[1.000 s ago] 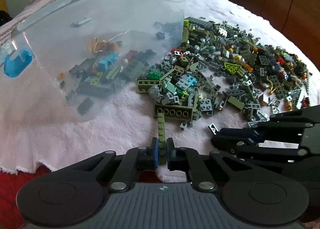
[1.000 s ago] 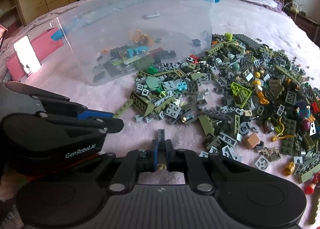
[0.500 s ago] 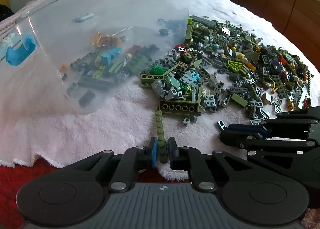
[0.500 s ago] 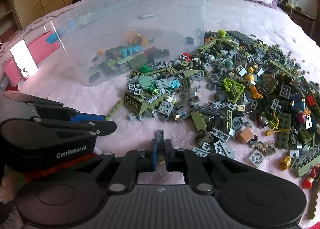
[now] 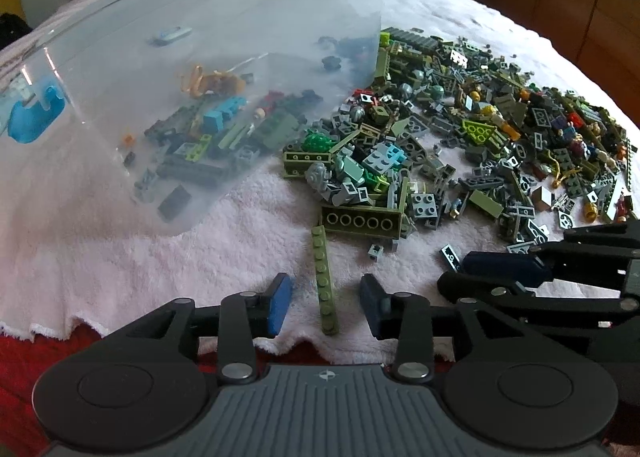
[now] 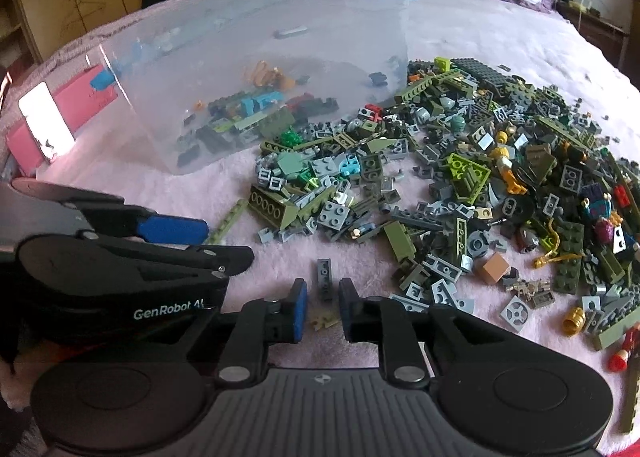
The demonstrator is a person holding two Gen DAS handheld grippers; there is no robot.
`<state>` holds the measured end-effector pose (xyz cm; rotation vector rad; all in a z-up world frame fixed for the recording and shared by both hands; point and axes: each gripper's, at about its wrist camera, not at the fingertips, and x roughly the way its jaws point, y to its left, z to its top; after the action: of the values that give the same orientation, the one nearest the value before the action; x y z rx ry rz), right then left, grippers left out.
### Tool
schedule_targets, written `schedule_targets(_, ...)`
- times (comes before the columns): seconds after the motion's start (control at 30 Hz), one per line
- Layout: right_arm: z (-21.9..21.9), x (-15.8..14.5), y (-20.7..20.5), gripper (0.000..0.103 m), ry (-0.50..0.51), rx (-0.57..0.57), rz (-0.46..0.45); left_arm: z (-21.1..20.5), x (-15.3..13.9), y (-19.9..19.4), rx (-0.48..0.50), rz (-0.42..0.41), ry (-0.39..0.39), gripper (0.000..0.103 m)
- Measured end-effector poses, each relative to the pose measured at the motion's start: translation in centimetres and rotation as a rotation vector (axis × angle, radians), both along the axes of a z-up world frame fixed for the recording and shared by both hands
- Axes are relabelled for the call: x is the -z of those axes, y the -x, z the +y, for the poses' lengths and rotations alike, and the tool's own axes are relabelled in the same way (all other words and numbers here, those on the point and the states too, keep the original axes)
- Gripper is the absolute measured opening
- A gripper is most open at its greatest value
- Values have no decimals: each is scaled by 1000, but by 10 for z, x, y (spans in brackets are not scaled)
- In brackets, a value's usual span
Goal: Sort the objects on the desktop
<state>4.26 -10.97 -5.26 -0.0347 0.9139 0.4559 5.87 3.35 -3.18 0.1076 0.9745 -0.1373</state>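
A long olive green strip brick [image 5: 324, 277] lies on the pink towel between the fingers of my open left gripper [image 5: 325, 299], no pad touching it. It also shows in the right wrist view [image 6: 229, 222]. My right gripper [image 6: 322, 303] is open around a small dark grey brick [image 6: 325, 277] and a small tan piece [image 6: 322, 320] on the towel. A large pile of loose bricks [image 5: 472, 145] spreads to the right. A clear plastic bin [image 5: 192, 69] lies tilted on its side at the left with several bricks inside.
The towel's scalloped front edge [image 5: 52, 327] lies just ahead of my left gripper, with red cloth below it. A big olive brick with holes [image 5: 360, 222] sits at the pile's near edge. A pink box [image 6: 52, 125] lies left of the bin. Wooden cabinets stand behind.
Both grippers have opened. The left has let go of the olive strip brick, the right of the small grey brick; both pieces now lie on the towel.
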Motion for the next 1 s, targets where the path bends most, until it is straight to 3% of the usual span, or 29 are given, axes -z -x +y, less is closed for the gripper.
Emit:
schedule_targets(0.13, 7, 2, 1, 16, 31, -22, -25, -3, 0, 0, 26, 1, -9, 36)
schedule_targets(0.27, 10, 3, 3, 10, 48, -25, -47, -6, -1, 0, 53, 2, -18, 15)
schedule_targets(0.33, 8, 2, 3, 8, 35, -13, -42, -7, -1, 0, 64, 2, -22, 10)
schedule_targets(0.63, -8, -10, 7, 8, -43, 36, -35, -5, -19, 7, 47, -22, -10, 9)
schedule_targets(1.0, -24, -32, 15, 8, -100, 73, -55, -10, -55, 13, 45, -66, 61, 9)
